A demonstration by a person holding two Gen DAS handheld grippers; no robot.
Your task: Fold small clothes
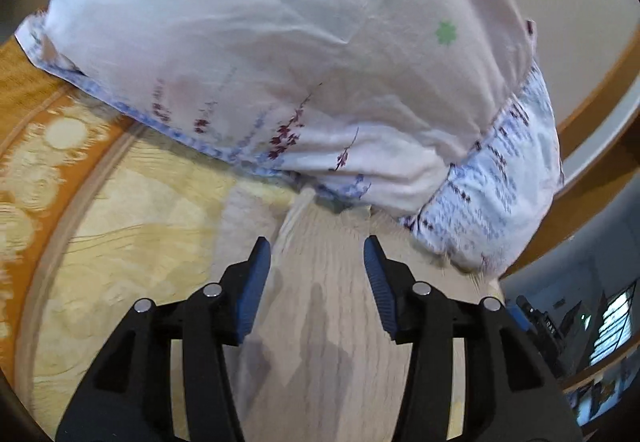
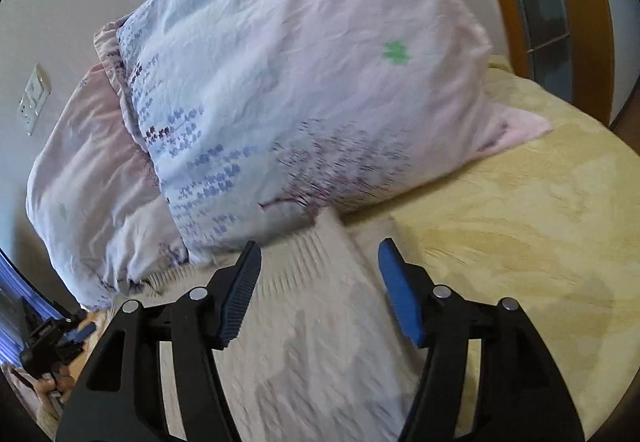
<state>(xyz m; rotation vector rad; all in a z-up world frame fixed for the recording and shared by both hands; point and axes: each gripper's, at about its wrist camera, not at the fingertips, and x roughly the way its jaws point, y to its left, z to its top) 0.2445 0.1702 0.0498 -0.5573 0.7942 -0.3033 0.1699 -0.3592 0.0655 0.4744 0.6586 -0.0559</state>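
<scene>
Right now I see my left gripper [image 1: 318, 248] and right gripper [image 2: 320, 252] both with jaws spread, pinching nothing; the pale knit garment [image 2: 320, 342] lies flat on the yellow bedspread [image 2: 520, 242] beneath them, its far edge by the floral pillow [image 2: 300, 81].

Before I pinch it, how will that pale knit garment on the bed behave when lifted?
Probably floppy: the knit garment lies flat and limp on the yellow bedspread. Likely light, and its ribbed texture should grip rather than slip. Its far edge touches the pillow, so it may drag there.
</scene>
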